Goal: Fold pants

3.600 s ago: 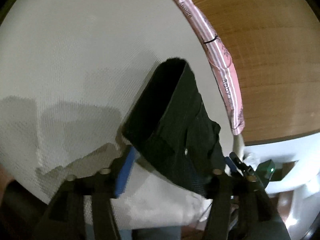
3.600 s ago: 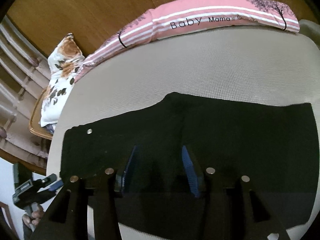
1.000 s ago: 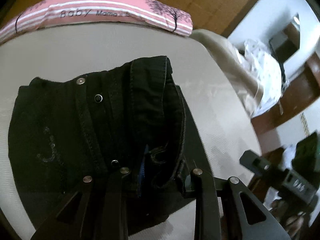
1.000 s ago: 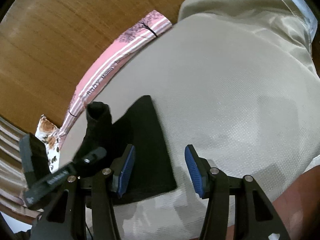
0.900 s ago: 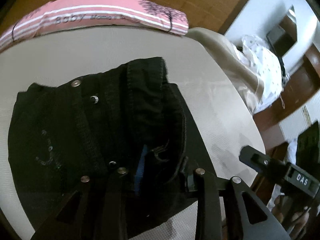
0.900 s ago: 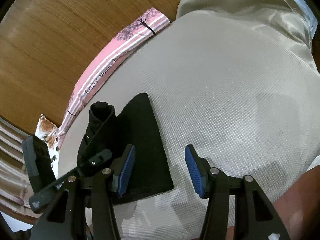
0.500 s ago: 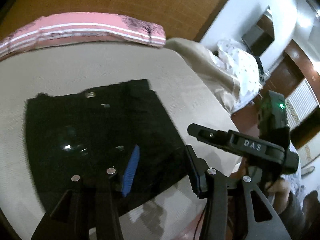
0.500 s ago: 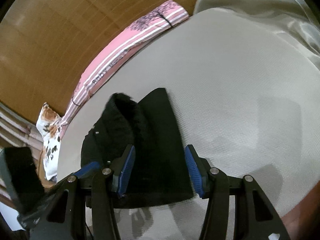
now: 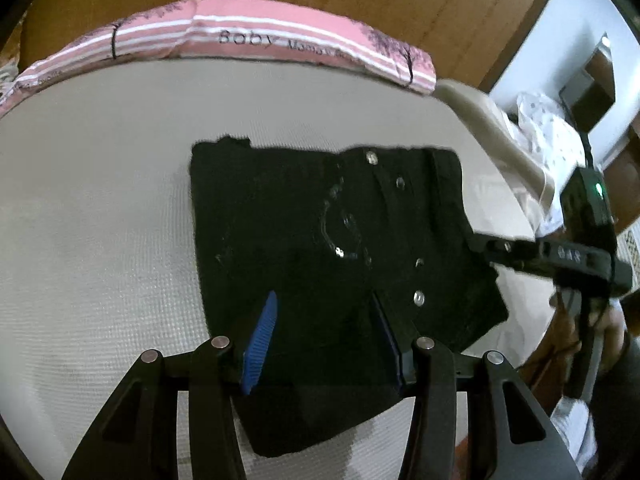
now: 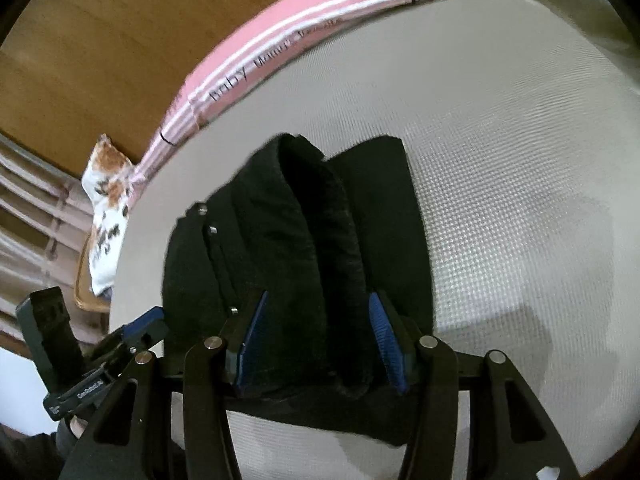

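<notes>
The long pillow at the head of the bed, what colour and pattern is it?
Pink long pillow with white stripes, black lettering and black tree prints; clearest in the left wrist view.

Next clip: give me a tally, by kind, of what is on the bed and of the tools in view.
Black pants, folded: 1
Pink striped pillow: 1
Floral pillow: 1
Tools, left tool and right tool: 2
Total: 5

Both grippers (image 9: 324, 332) (image 10: 316, 336) agape, downward-tilted.
</notes>
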Tool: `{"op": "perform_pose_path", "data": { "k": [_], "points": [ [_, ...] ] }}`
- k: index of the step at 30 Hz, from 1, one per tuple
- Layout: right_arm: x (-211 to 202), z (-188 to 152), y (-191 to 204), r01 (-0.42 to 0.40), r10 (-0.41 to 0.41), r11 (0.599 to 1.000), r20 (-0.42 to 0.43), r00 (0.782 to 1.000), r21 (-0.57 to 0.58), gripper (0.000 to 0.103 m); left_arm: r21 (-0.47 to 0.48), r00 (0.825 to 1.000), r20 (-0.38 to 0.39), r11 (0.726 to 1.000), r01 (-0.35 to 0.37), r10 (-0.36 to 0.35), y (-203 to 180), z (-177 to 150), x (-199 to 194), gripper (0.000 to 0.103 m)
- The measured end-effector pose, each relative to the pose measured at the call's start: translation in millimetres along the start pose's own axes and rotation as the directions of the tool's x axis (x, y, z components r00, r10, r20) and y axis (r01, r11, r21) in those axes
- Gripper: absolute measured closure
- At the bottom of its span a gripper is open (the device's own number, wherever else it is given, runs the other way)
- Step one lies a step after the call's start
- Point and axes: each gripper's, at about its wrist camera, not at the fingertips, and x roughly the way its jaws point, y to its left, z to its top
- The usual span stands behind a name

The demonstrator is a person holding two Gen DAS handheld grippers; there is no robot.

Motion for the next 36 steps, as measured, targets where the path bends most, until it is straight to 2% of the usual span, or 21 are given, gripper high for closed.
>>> {"op": "perform_pose_path", "data": {
  "k": [6, 11, 13, 16, 18, 20, 23, 26, 29, 31, 32, 36],
  "points": [
    [15, 15, -4, -0.003, 0.003, 1.000, 0.002, 1.000, -0.025, 0.054, 0.053, 0.999, -0.032, 0.998, -0.015, 0.017, -5, -12, 17, 0.052],
    [28, 27, -7, -0.074, 0.073, 0.996, -0.016, 0.997, -0.041, 0.053, 0.068, 0.999, -0.032, 0.998, -0.013, 0.015, -8, -14, 22, 0.047],
    [33, 28, -5, -0.147, 0.144, 0.988, -0.064, 0.988, -0.045, 0.059, 0.066, 0.999, -0.033, 0.998, -0.010, 0.012, -8, -15, 23, 0.047],
    [35, 21, 0, -0.160, 0.151, 0.983, -0.089, 0.984, -0.095, 0.066, 0.072, 0.999, -0.036, 0.997, -0.004, 0.007, -7, -17, 25, 0.046],
    [35, 21, -4, -0.184, 0.175, 0.979, -0.101, 0.979, -0.088, 0.069, 0.076, 0.999, -0.035, 0.997, -0.004, 0.006, -8, -17, 27, 0.045],
    [32, 21, -5, -0.176, 0.169, 0.979, -0.076, 0.983, -0.100, 0.069, 0.082, 0.999, -0.036, 0.997, -0.003, 0.006, -7, -18, 27, 0.045],
    [31, 18, 4, -0.130, 0.122, 0.978, -0.058, 0.991, -0.161, 0.063, 0.087, 0.999, -0.035, 0.996, -0.002, 0.005, -7, -19, 28, 0.045],
    [36, 24, 2, -0.173, 0.160, 0.971, -0.092, 0.983, -0.162, 0.063, 0.102, 1.000, -0.028, 0.995, -0.008, 0.011, -9, -17, 32, 0.044],
    [47, 33, -3, -0.240, 0.230, 0.965, -0.100, 0.968, -0.106, 0.064, 0.111, 1.000, -0.025, 0.994, -0.016, 0.019, -11, -18, 33, 0.044],
    [54, 39, -4, -0.270, 0.264, 0.961, -0.085, 0.961, -0.059, 0.067, 0.110, 1.000, -0.023, 0.994, -0.016, 0.019, -10, -18, 34, 0.043],
    [57, 41, -4, -0.270, 0.267, 0.962, -0.077, 0.961, -0.037, 0.073, 0.111, 1.000, -0.022, 0.994, -0.016, 0.018, -10, -19, 34, 0.043],
    [36, 31, 17, -0.207, 0.207, 0.976, -0.001, 0.978, -0.064, 0.091, 0.087, 1.000, -0.023, 0.996, 0.016, -0.014, -8, -17, 30, 0.043]
  ]
}}
